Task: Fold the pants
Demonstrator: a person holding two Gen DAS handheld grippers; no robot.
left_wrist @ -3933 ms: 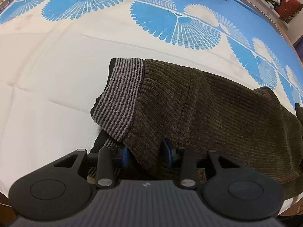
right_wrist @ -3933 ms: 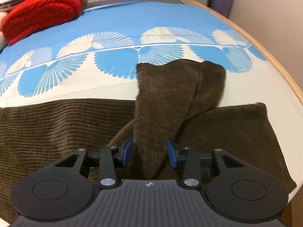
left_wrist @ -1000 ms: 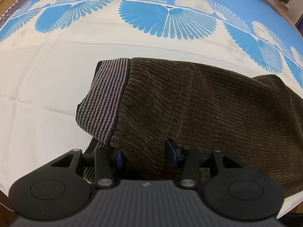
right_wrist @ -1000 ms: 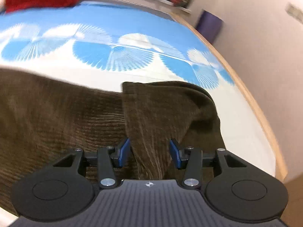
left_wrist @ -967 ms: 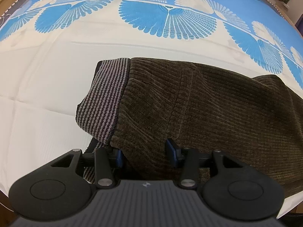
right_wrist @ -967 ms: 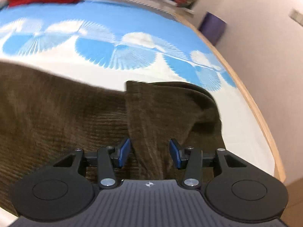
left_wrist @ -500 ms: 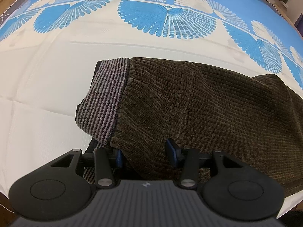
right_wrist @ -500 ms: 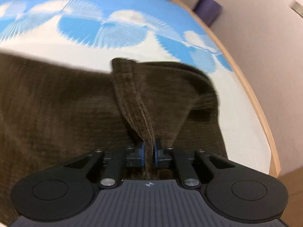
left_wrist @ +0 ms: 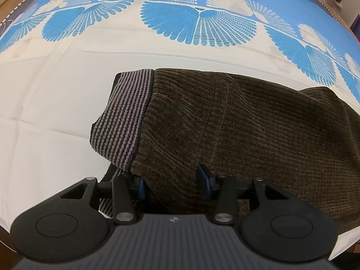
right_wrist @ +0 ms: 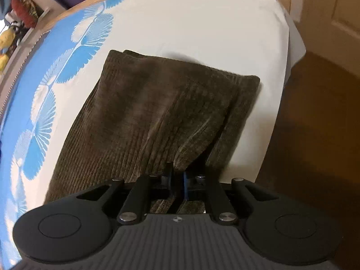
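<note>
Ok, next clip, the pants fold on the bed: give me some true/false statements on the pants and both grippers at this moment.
1. The right gripper is pinching a fold of the brown pants. True.
2. The left gripper has its jaws fully closed. False: they stand apart around the fabric.
3. The striped waistband is at the left gripper's end. True.
4. The pants lie on a bare wooden floor. False: they lie on the bedsheet.

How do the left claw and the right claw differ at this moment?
The left claw stands half open, waist end of the pants between its fingers, beside the striped waistband; the right claw has just closed to a narrow gap, pinching a bunched fold at the leg end. The left view is sharp, the right blurred. Both point down at the same brown corduroy pants on the bed.
</note>
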